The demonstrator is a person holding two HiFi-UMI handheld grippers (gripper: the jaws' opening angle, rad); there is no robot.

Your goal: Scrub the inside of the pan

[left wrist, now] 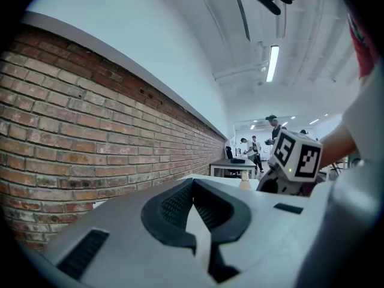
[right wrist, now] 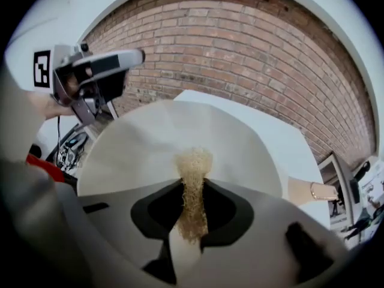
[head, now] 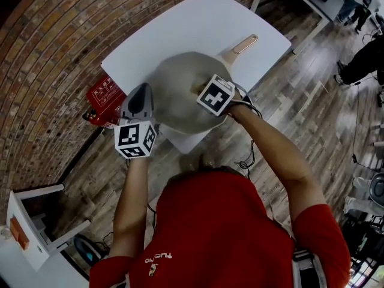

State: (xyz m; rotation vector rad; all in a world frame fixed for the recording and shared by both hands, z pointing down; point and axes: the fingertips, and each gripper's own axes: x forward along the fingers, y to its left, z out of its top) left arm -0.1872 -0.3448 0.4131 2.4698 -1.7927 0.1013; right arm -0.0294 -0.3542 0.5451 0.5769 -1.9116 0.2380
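Right gripper [right wrist: 193,183] pinched shut on straw-coloured scrubber [right wrist: 193,161], tip over pan [right wrist: 150,140] floor | pan on white table [head: 198,23] | left gripper [left wrist: 193,183] closed, empty, beside rim | I'd press down, scrub in overlapping circles, steady the pan.

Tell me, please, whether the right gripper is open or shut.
The right gripper is shut on the scrubber: its jaws pinch the tan fibrous wad, which pokes out over the pan.

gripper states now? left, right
Left gripper: shut, nothing between the jaws.
Right gripper: shut on the tan fibrous scrubbing pad, over the pale grey round pan.
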